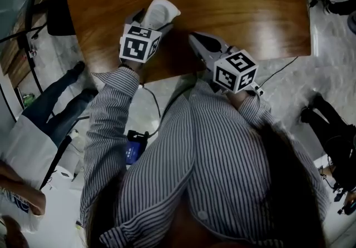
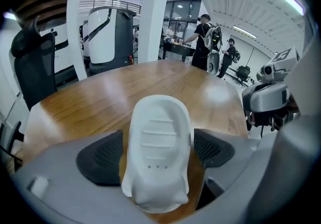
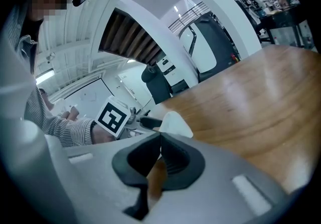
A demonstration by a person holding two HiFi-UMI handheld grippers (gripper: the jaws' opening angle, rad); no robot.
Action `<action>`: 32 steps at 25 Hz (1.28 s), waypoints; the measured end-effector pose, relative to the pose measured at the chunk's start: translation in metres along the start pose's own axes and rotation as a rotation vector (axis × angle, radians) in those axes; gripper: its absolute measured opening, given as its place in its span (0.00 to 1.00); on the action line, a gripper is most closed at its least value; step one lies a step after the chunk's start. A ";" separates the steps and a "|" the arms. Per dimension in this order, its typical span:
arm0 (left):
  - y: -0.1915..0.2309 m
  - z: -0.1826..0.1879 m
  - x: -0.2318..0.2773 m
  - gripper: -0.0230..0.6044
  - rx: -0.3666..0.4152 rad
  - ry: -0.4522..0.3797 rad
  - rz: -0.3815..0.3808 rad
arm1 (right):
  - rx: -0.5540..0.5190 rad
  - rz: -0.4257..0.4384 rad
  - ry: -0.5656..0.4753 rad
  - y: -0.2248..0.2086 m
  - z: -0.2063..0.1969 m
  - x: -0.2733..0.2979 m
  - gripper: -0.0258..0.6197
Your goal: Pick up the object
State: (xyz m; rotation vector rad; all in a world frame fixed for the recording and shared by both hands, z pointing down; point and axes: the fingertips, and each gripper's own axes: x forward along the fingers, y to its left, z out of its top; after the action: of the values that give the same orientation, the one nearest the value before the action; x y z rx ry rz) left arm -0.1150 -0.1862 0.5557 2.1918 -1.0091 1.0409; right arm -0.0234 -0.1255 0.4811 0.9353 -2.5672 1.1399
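Note:
A white moulded object (image 1: 161, 10) rests on the brown wooden table (image 1: 233, 2) near its front edge. My left gripper (image 1: 151, 23) is open, and the object (image 2: 158, 152) stands between its dark pads (image 2: 100, 155). I see no squeeze on it. To the right, my right gripper (image 1: 199, 44) is shut with nothing in it, held low over the table's edge. In the right gripper view its pads (image 3: 173, 160) meet, and the white object (image 3: 176, 123) and the left gripper's marker cube (image 3: 113, 116) show beyond them.
A dark office chair (image 1: 58, 2) stands at the table's far left corner. A person's legs (image 1: 55, 108) and cables are on the floor to the left. Behind the table are a white pillar (image 2: 155, 12), a white machine (image 2: 108, 29) and people (image 2: 205, 42).

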 end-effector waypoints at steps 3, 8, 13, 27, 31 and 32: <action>0.002 -0.002 0.007 0.73 -0.004 0.029 -0.018 | 0.007 -0.007 0.000 -0.004 0.003 0.001 0.04; 0.004 -0.006 0.014 0.73 0.001 0.062 -0.028 | 0.016 -0.020 -0.001 -0.011 0.004 0.002 0.04; 0.004 -0.004 0.015 0.74 0.006 0.070 -0.028 | 0.017 -0.021 0.002 -0.013 0.006 0.001 0.04; -0.017 0.019 -0.034 0.74 -0.118 -0.146 -0.016 | -0.068 0.015 -0.032 0.013 0.017 -0.013 0.04; -0.022 0.041 -0.071 0.74 -0.208 -0.307 0.005 | -0.123 0.050 -0.056 0.026 0.032 -0.016 0.04; -0.024 0.044 -0.080 0.74 -0.225 -0.341 0.010 | -0.135 0.058 -0.060 0.030 0.035 -0.017 0.04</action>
State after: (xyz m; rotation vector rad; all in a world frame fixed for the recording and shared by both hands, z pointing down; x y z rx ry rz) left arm -0.1119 -0.1705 0.4621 2.2172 -1.2192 0.5335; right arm -0.0259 -0.1277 0.4320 0.8822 -2.6972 0.9516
